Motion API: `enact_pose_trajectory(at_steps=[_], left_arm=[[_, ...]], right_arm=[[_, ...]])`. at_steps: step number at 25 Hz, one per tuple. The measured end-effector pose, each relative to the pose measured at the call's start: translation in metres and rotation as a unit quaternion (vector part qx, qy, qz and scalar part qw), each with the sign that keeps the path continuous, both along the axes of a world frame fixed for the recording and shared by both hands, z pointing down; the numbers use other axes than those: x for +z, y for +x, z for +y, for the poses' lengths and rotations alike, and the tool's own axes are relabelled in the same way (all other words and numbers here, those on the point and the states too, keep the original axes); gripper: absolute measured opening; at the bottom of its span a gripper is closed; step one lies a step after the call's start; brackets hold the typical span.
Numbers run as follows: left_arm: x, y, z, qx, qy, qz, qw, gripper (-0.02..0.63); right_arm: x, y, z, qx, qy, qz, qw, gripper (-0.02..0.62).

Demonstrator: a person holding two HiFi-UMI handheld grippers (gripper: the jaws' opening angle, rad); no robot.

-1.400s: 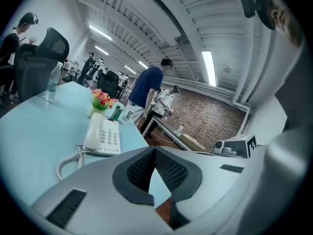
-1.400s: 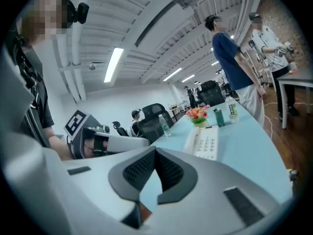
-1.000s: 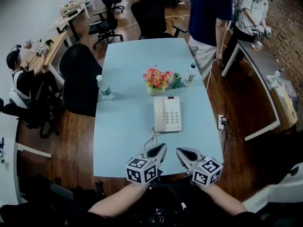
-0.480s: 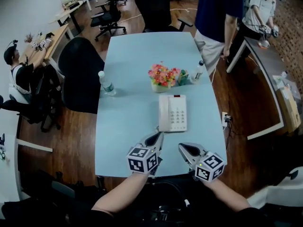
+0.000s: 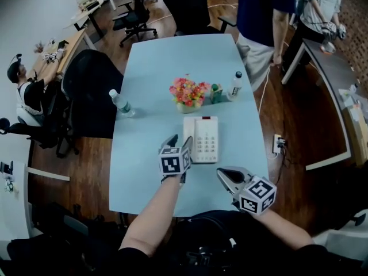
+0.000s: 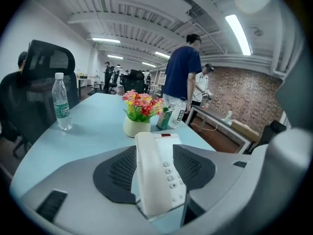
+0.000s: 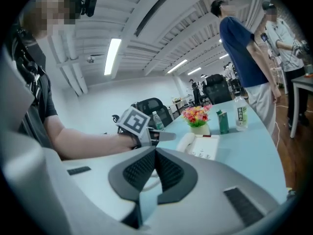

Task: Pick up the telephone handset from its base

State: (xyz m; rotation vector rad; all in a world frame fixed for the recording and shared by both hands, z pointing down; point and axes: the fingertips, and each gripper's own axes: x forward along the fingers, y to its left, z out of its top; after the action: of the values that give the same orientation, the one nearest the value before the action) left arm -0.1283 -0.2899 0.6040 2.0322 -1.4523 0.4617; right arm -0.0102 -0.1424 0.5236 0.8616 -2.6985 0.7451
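A white telephone [image 5: 202,138] lies mid-table, its handset [image 5: 190,138] resting along the left side of the base. My left gripper [image 5: 177,142] sits just short of the handset's near end. In the left gripper view the handset [image 6: 151,173] lies straight ahead between the opening jaws of my left gripper [image 6: 154,153], and the pads [image 6: 117,175] are not pressing on it. My right gripper [image 5: 229,178] hangs over the table's near edge, right of the phone. Nothing is between its closed pads [image 7: 168,173]. From the right gripper view the phone [image 7: 203,147] lies beyond my left gripper [image 7: 157,136].
A flower pot [image 5: 188,94], a green carton [image 5: 214,95] and a water bottle [image 5: 233,85] stand behind the phone. Another bottle [image 5: 120,103] stands at the light blue table's [image 5: 149,68] left edge. A person [image 5: 261,16] stands at the far right corner. Black chairs [image 5: 89,91] flank the left side.
My left gripper has moved forward from the table's near edge to the handset, and its jaws have opened. The right gripper shifted a little to the right.
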Motion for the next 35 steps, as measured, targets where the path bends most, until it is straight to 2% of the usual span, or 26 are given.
enact_pose_trajectory(at_steps=[2,8,11,15,23,30,35], left_arm=[[0.012,0.004,-0.021,-0.012,-0.014,-0.016,0.9997,0.259],[0.059,0.012,-0.054,-0.005,-0.074,-0.07,0.9948,0.259],[0.074,0.014,-0.059,-0.011,-0.094,-0.07,0.9931,0.261],[0.088,0.012,-0.062,-0.014,-0.108,-0.086,0.9903,0.261],[0.083,0.016,-0.066,-0.02,-0.084,-0.047,0.9952,0.265],[0.048,0.003,-0.061,-0.032,-0.049,0.033,0.9977,0.238],[0.005,-0.004,-0.033,-0.019,-0.019,0.077,0.9967,0.236]], right_arm=[[0.001,0.01,-0.002,-0.005,-0.001,-0.004,1.0,0.017],[0.006,0.031,-0.012,0.011,-0.01,-0.022,1.0,0.017],[0.008,0.035,-0.015,0.018,-0.011,-0.025,0.999,0.017],[0.011,0.041,-0.021,0.036,-0.013,-0.027,0.999,0.017],[0.013,0.044,-0.02,0.058,-0.017,-0.022,0.998,0.017],[0.007,0.042,-0.012,0.065,-0.005,-0.024,0.998,0.017],[0.003,0.039,-0.009,0.067,-0.009,-0.034,0.997,0.017]])
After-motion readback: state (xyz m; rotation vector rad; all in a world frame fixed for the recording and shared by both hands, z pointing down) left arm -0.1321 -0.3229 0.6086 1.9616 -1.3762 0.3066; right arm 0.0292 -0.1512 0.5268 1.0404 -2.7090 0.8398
